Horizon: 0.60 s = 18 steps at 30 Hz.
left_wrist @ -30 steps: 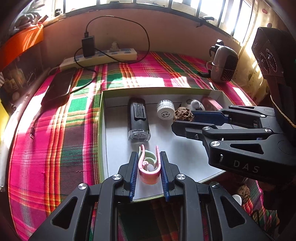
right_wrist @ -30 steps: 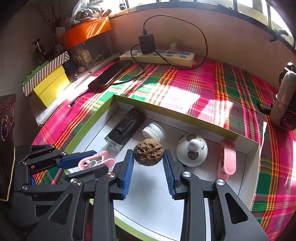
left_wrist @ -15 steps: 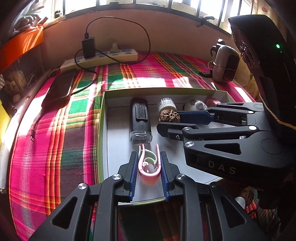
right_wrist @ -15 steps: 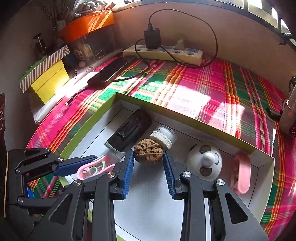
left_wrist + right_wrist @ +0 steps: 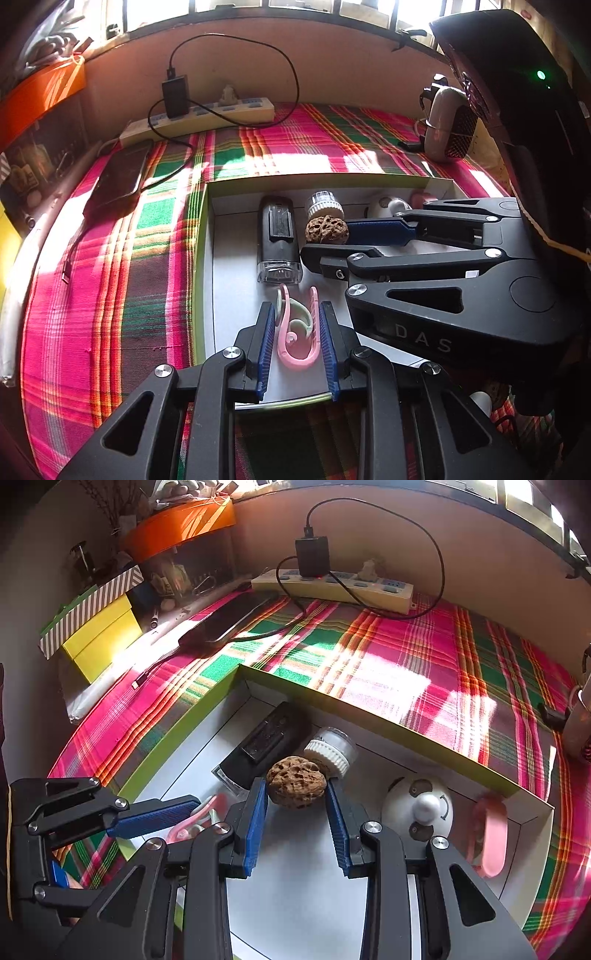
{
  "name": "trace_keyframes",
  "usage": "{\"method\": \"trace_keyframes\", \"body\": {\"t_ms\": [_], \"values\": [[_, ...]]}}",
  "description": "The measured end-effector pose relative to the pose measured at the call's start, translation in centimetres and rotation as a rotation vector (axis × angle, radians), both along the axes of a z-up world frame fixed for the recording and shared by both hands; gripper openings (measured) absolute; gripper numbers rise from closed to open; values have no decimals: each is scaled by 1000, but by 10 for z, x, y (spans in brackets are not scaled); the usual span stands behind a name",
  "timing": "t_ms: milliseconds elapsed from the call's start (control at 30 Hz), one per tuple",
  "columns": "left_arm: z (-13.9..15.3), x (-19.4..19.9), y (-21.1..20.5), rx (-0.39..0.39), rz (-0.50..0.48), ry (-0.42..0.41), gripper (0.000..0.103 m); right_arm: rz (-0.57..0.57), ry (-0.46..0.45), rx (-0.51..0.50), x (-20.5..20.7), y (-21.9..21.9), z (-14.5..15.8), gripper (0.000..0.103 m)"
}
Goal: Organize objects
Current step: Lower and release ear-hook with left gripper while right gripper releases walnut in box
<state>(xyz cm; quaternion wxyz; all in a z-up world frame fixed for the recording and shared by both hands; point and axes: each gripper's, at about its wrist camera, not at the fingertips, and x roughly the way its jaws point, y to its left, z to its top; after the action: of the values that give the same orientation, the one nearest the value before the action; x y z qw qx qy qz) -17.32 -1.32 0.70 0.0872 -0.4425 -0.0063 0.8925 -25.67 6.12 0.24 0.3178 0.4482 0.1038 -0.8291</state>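
A white tray with a green rim lies on the plaid cloth. In its near corner a pink and pale green clip rests on the tray floor between the blue pads of my left gripper. The jaws are opening, and a thin gap shows beside the clip. My right gripper is shut on a brown walnut, held just above the tray floor beside a black flashlight and a white ribbed jar. In the left wrist view the walnut sits at the right gripper's tips.
A white round gadget and a pink oblong item lie at the tray's right end. On the cloth behind are a phone on a cable, a power strip and a small fan. Yellow and orange boxes stand at the left.
The right gripper has carried the walnut leftward across the tray to beside the flashlight and jar. The left pads have eased slightly apart around the clip.
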Motion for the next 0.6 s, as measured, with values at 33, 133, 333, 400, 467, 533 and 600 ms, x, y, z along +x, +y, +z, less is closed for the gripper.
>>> {"method": "trace_keyframes", "body": {"t_ms": [33, 133, 333, 400, 467, 533, 600], "values": [[0, 0, 0, 1, -1, 1, 22, -1, -1, 0, 0, 0, 0, 34], [-1, -1, 1, 1, -1, -2, 23, -3, -1, 2, 1, 0, 0, 34], [-1, -2, 1, 3, 0, -4, 23, 8, -1, 14, 3, -4, -1, 34], [-1, -2, 1, 2, -2, -4, 24, 6, 3, 11, 3, -4, 0, 34], [-1, -2, 1, 2, -1, -3, 24, 2, 4, 10, 3, -3, 1, 35], [-1, -2, 1, 2, -1, -4, 24, 5, 4, 5, 3, -2, 1, 37], [-1, -2, 1, 2, -2, -4, 25, 8, 7, 4, 4, -2, 3, 38]]}}
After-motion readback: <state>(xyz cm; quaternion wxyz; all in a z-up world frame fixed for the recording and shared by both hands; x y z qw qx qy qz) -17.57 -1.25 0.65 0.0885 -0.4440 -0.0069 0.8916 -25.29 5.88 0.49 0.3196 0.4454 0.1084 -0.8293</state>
